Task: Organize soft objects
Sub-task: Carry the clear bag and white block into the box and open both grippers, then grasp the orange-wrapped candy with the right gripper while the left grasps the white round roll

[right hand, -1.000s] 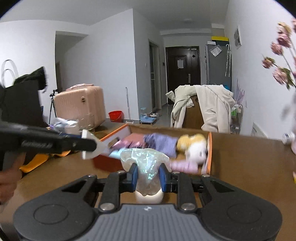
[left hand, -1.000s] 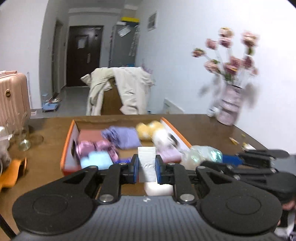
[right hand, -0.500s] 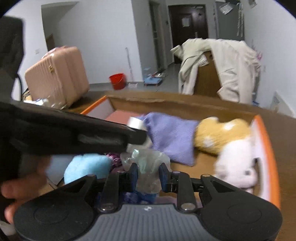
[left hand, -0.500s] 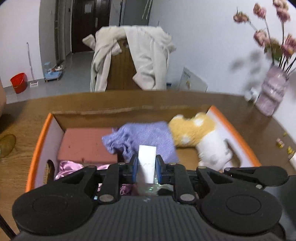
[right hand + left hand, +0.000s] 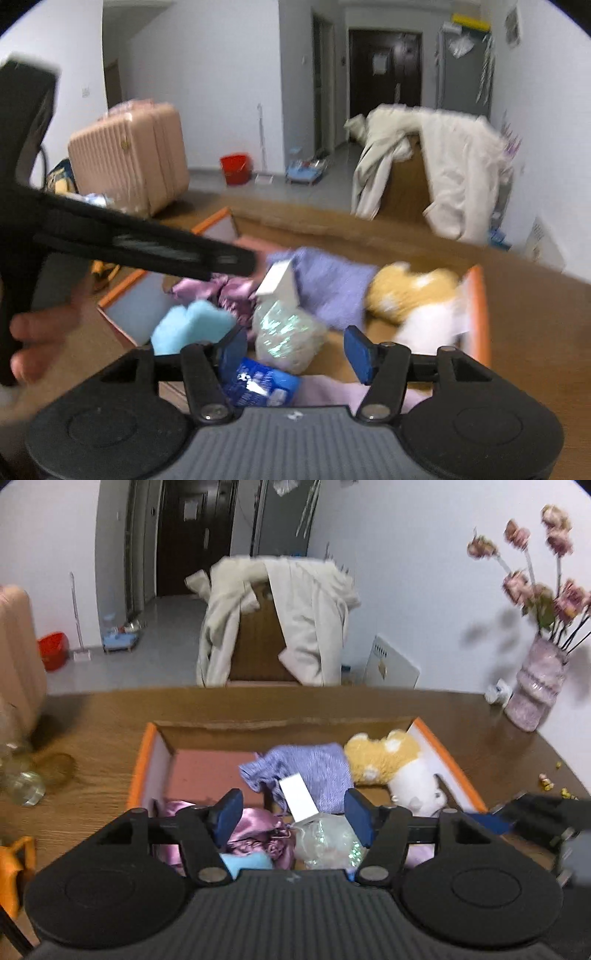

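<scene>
An orange-rimmed cardboard box on the wooden table holds soft things: a purple knit cloth, a yellow-and-white plush, pink satin cloth, a light blue soft piece and a pink foam block. A shimmery clear pouch with a white tag lies in the box; it also shows in the right wrist view. My left gripper is open just above it. My right gripper is open and empty above the box's near edge.
A pink vase with flowers stands at the table's right. Glassware sits at the left, with an orange object nearer. A chair draped with a beige coat stands beyond the table. A pink suitcase stands far left.
Both grippers carried the pouch and its tag over the box, then opened. The pouch now lies in the box among the other soft things.
</scene>
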